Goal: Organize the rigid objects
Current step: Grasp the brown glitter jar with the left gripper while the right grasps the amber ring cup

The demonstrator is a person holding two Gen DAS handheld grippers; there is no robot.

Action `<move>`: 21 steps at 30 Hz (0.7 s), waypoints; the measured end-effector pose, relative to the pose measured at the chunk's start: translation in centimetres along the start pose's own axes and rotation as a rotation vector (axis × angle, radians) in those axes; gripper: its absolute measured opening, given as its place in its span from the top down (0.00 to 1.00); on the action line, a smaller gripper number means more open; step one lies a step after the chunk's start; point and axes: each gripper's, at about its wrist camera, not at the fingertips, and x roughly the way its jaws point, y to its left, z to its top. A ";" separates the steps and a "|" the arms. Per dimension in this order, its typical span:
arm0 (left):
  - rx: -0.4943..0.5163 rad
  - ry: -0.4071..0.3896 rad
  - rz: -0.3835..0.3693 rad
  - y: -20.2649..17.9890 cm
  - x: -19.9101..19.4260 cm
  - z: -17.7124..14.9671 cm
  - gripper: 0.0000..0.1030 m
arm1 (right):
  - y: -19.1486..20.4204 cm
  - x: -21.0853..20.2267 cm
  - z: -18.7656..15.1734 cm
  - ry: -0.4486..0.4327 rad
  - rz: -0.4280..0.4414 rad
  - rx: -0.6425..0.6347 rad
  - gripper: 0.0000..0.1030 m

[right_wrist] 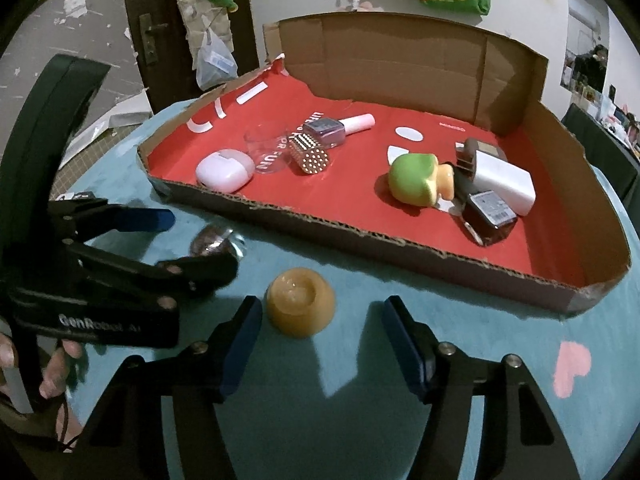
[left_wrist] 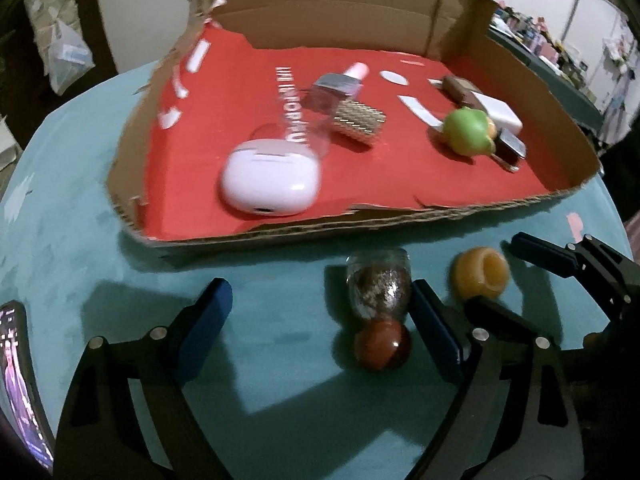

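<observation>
The right gripper (right_wrist: 322, 322) is held with its blue-padded jaws spread around the small amber dome-shaped cup (right_wrist: 300, 307), neither pad touching it, while the left gripper (left_wrist: 322, 312) is spread wide, a glitter-filled glass jar with a round red-brown stopper (left_wrist: 380, 292) lying just inside its right finger. Both objects lie on the teal tabletop (right_wrist: 360, 420) just before the near edge of the red-lined cardboard tray (right_wrist: 360, 236), in which a white earbud case (left_wrist: 270, 178), a studded metallic cylinder (left_wrist: 359, 121), a nail-polish bottle (left_wrist: 340, 84), a green rounded toy (left_wrist: 468, 132) and a white charger block (right_wrist: 504, 182) are held. Both grippers are pitched steeply down toward the tabletop.
</observation>
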 end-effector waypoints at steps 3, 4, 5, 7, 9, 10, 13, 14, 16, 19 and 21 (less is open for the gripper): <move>-0.014 -0.004 -0.013 0.7 0.0 -0.1 0.14 | 0.3 0.4 0.2 0.002 -0.005 -0.013 0.43; -0.011 -0.004 -0.011 0.6 0.1 -0.1 0.14 | 0.4 0.5 0.2 0.003 -0.008 -0.017 0.46; -0.006 -0.004 -0.006 0.5 0.1 -0.1 0.14 | 0.6 0.6 0.2 0.001 -0.011 -0.023 0.51; 0.008 -0.005 0.003 0.3 0.1 -0.2 0.18 | 0.9 0.5 0.2 -0.002 -0.012 -0.040 0.59; 0.021 -0.012 0.005 0.1 -0.1 -0.3 0.23 | 1.2 0.6 0.2 -0.004 -0.019 -0.053 0.61; 0.024 -0.015 0.003 -0.1 -0.3 -0.4 0.28 | 1.3 0.6 0.1 -0.005 -0.023 -0.059 0.61; 0.024 -0.026 -0.030 -0.3 -0.9 -0.7 0.48 | 1.2 0.4 0.1 -0.003 -0.016 -0.051 0.61; 0.023 -0.028 -0.048 -0.3 -1.1 -0.8 0.59 | 1.2 0.4 0.1 -0.003 -0.013 -0.046 0.61; 0.030 -0.027 -0.071 -0.7 -1.5 -0.9 0.71 | 1.0 0.3 0.2 -0.001 -0.003 -0.032 0.61; 0.062 -0.027 -0.047 -1.5 -1.9 -1.0 0.71 | 0.8 -0.2 0.3 -0.009 0.007 -0.014 0.61; 0.065 -0.025 -0.054 -1.7 -2.0 -1.1 0.71 | 0.7 -0.7 0.4 -0.019 0.009 -0.007 0.61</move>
